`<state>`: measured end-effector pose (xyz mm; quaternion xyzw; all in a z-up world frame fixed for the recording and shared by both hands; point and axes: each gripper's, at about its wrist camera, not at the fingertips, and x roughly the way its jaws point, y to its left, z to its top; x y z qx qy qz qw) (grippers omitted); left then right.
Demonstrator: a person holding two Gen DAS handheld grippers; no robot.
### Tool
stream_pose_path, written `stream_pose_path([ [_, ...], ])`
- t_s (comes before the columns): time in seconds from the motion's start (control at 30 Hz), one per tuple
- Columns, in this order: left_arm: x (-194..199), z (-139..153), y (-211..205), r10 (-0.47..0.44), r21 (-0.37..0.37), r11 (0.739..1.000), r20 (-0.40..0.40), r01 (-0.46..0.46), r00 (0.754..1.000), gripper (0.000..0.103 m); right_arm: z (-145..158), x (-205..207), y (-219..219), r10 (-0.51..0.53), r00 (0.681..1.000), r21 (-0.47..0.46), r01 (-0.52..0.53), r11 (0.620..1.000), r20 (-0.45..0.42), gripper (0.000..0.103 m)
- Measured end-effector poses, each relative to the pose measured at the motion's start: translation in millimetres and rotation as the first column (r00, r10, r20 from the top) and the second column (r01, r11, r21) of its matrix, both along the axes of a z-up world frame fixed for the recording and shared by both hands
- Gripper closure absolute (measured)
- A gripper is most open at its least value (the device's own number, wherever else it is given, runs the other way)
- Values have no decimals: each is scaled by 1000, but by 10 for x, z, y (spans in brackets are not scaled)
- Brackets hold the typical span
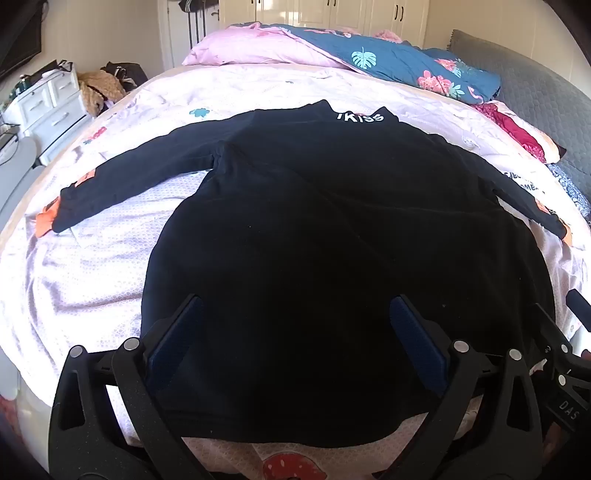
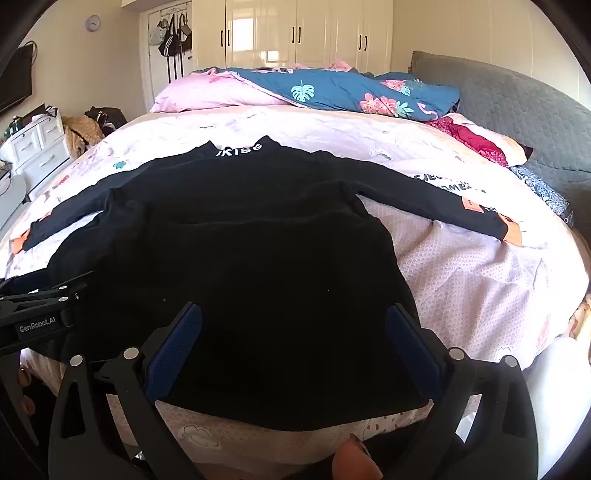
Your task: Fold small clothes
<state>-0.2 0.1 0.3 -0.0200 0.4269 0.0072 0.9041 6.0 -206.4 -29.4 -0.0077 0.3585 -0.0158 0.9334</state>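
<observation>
A black long-sleeved top (image 1: 314, 221) lies flat on the bed, its high collar with white "KISS" lettering (image 1: 360, 117) at the far end and both sleeves spread sideways. The left sleeve (image 1: 129, 177) and right sleeve (image 2: 443, 201) end in orange-patched cuffs. My left gripper (image 1: 295, 301) is open over the left part of the hem, with its blue pads (image 1: 177, 332) wide apart and nothing pinched. My right gripper (image 2: 294, 308) is open the same way over the top (image 2: 240, 240) near the hem's right part. Each gripper shows at the edge of the other's view: the right gripper (image 1: 561, 350) and the left gripper (image 2: 37, 306).
The bed has a pale pink patterned sheet (image 1: 92, 266). A folded blue floral duvet (image 1: 399, 62) and a pink pillow (image 2: 207, 92) lie at the far end. A grey padded headboard (image 2: 517, 107) is on the right, white drawers (image 1: 48, 99) on the left, and wardrobes (image 2: 295, 33) behind.
</observation>
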Motion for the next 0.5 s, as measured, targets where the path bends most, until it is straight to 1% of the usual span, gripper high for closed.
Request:
stream_pose_path([
  [0.07,-2,3,9,0,-12,1000,0,0,1000,8,-7,-6,6,-1,1000,-1,1,1000,3,4],
  [0.23,-19,12,38,-3,-15,1000,-3,3,1000,8,12,-12,-44,3,1000,8,-3,1000,-4,4],
  [0.3,-31,25,61,-3,-15,1000,-1,3,1000,8,21,-7,15,3,1000,-4,-3,1000,-1,4],
  [0.33,-5,1,8,3,-4,1000,-3,-3,1000,8,16,-1,41,0,1000,-13,0,1000,1,4],
  [0.5,8,-12,9,3,-5,1000,-8,-3,1000,8,-12,-26,45,-1,1000,-20,1,1000,8,4],
])
